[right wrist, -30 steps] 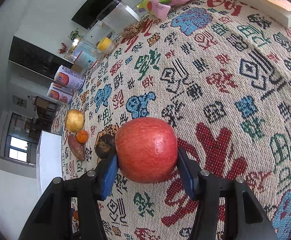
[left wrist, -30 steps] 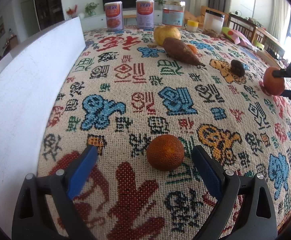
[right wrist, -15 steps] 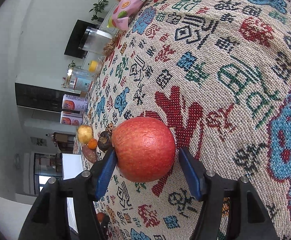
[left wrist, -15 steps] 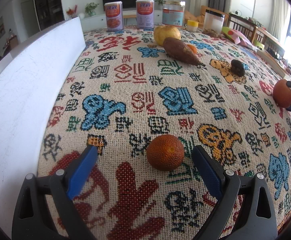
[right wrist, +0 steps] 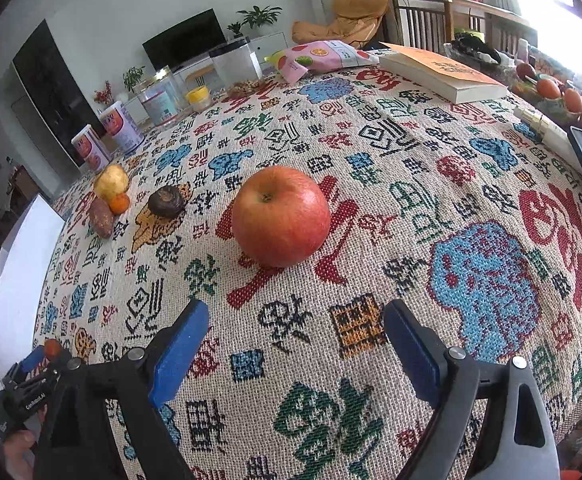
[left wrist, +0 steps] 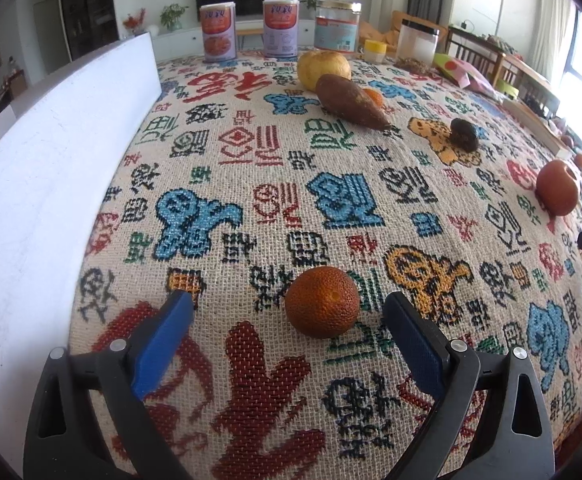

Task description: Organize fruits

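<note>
Fruits lie spread over the patterned cloth on the counter [right wrist: 471, 184]: a red apple [right wrist: 281, 216] rests ahead of the right gripper [right wrist: 295, 340], clear of its blue fingers [right wrist: 179, 344], which have just been opening and now stand wide with nothing between them. An orange [left wrist: 322, 302] sits between the tips of the left gripper [left wrist: 289, 334], whose fingers [left wrist: 163, 340] are spread apart and touch nothing.

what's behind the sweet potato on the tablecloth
Behind the sweet potato a small orange peeks out, mostly covered, and a yellow round fruit sits at its far end. Whether they touch cannot be told.
</note>
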The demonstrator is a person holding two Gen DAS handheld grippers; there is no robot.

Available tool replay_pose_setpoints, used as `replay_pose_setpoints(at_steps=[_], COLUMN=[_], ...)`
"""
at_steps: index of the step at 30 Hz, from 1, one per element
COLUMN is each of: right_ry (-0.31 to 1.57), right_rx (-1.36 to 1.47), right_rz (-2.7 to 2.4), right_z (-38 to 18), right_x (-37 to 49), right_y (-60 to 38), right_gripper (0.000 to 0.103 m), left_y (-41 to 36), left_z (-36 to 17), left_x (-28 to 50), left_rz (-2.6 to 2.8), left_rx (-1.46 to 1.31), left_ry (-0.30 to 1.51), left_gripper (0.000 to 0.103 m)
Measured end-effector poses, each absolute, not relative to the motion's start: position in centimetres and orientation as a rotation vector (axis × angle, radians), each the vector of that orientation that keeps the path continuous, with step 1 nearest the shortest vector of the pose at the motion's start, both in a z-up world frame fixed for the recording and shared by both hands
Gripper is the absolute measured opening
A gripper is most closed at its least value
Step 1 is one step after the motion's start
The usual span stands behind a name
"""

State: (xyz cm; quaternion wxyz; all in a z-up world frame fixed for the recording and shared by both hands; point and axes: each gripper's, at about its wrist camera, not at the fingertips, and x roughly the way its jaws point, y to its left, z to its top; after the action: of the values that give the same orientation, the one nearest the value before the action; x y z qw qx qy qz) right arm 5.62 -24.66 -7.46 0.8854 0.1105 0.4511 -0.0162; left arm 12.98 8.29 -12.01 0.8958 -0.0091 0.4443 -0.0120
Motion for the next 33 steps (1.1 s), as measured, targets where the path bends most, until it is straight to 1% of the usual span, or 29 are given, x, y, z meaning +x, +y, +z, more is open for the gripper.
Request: replay_pose_setpoints(at_steps=[4,7,9,10,11,12,13,14,15,16,19,22,24,27,28,29,30,33], right_ry=[1.014,1.044,1.035,1.026,1.013,0.997,0.971,0.936,0.901,0.866,0.784,0.776,0.821,0.957,1.005,1.045,1.081,1.088], right_rx=[0.044,0.04,0.06,0.081,0.109,0.142,0.185,0.239,0.289,0.332,0.359,0.198,0.105,0.032,0.015,0.001,-0.02,0.02], right_rz=[-0.055,-0.048,-0.048,-0.049,-0.052,-0.059,-0.069,-0.075,-0.077,-0.079,-0.046,0.007,0.017,-0.006,-0.005,-0.004,-0.025,-0.044], right_z=[-9.5,-10.3,-10.3,-10.2,-10.1,-9.8,-9.4,-8.9,-8.5,-8.0,-6.3,-4.8,-4.8,-6.5,-7.2,-8.0,-8.6,-8.7], right_x=[6.3,6.6,6.3,6.2,6.0,5.8,5.4,5.1,4.7,4.3,4.2,6.6,9.5,13.8,14.8,15.5,15.9,15.3], right_y=[-21.1,-21.2,-21.7,-22.0,-22.4,-23.0,-23.7,-24.5,-25.4,-26.3,-27.1,-25.1,-23.9,-23.5,-23.3,-23.3,-23.4,-24.2], right_gripper=[0.089,0.098,0.098,0.098,0.098,0.098,0.098,0.098,0.098,0.098,0.098,0.098,0.098,0.098,0.096,0.076,0.067,0.067], left_y=[9.0,9.2,8.7,8.3,7.9,7.6,7.6,7.6,7.8,8.0,8.8,9.2,9.5,10.3,10.6,11.0,11.2,11.8], left_z=[-11.7,-11.4,-11.2,-11.1,-11.0,-11.1,-11.3,-11.4,-11.3,-11.3,-11.2,-10.9,-10.4,-9.6,-9.4,-9.1,-8.8,-7.6], left_x=[11.3,10.3,10.3,10.6,11.1,11.6,12.2,12.7,12.9,13.2,13.2,12.5,11.8,10.8,10.5,10.2,9.8,8.7], left_rz=[-0.081,-0.099,-0.104,-0.1,-0.093,-0.086,-0.08,-0.061,-0.041,-0.032,-0.029,-0.036,-0.045,-0.049,-0.048,-0.047,-0.047,-0.051], left_rx=[-0.032,-0.029,-0.004,0.015,0.029,0.034,0.025,0.011,-0.008,-0.027,-0.102,-0.144,-0.158,-0.19,-0.2,-0.209,-0.217,-0.242], left_ry=[0.949,0.942,0.927,0.922,0.923,0.926,0.933,0.927,0.912,0.905,0.899,0.897,0.893,0.891,0.891,0.888,0.885,0.876], left_gripper=[0.096,0.095,0.092,0.084,0.08,0.073,0.063,0.061,0.042,0.03,0.029,0.029,0.029,0.029,0.028,0.028,0.028,0.028])
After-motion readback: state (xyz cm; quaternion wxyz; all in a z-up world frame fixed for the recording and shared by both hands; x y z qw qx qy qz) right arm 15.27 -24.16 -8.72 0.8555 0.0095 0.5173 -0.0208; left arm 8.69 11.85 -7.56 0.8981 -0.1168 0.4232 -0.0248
